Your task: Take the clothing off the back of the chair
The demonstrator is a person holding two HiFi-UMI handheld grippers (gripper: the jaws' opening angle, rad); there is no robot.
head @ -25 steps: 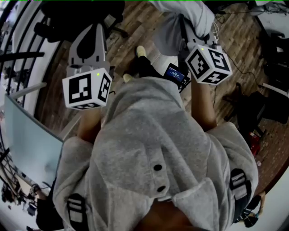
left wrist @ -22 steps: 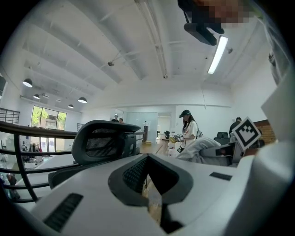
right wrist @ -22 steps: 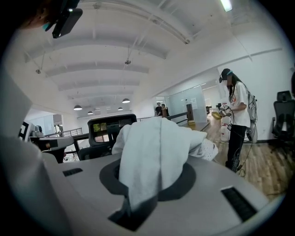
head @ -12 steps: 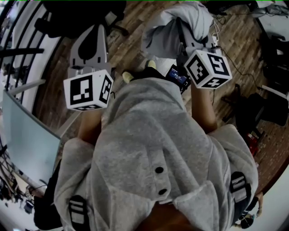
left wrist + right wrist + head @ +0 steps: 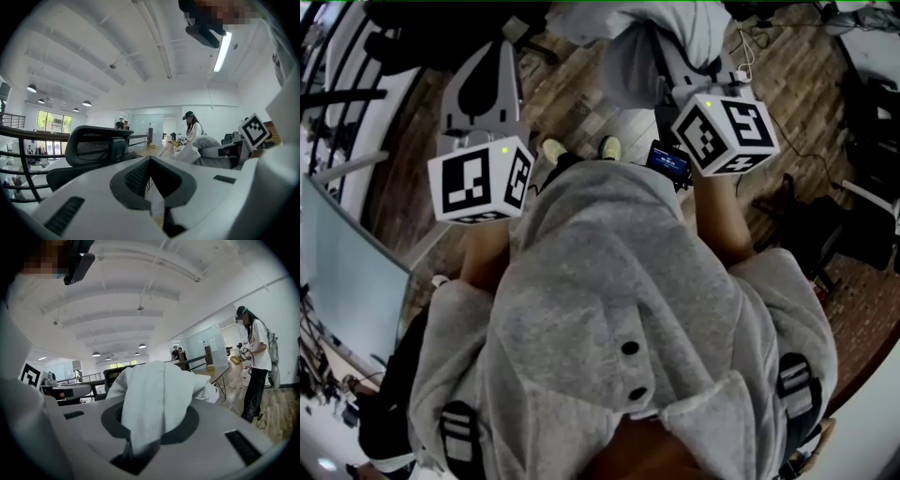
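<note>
1. Gripping the pale grey clothing (image 5: 157, 390) between the jaws of the right gripper (image 5: 682, 80), at upper centre of the head view.
2. Draping folds over both jaws, above the wooden floor (image 5: 581, 103).
3. Carrying the left gripper (image 5: 150, 161) at upper left of the head view, jaw tips pressed together, nothing between them.
4. Showing the black mesh chair (image 5: 96, 147) at left middle of the left gripper view, apart from the clothing.

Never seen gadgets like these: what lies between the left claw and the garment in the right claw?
In the head view, only wooden floor lies between the left claw and the garment; the person's shoes sit nearer the body.
</note>
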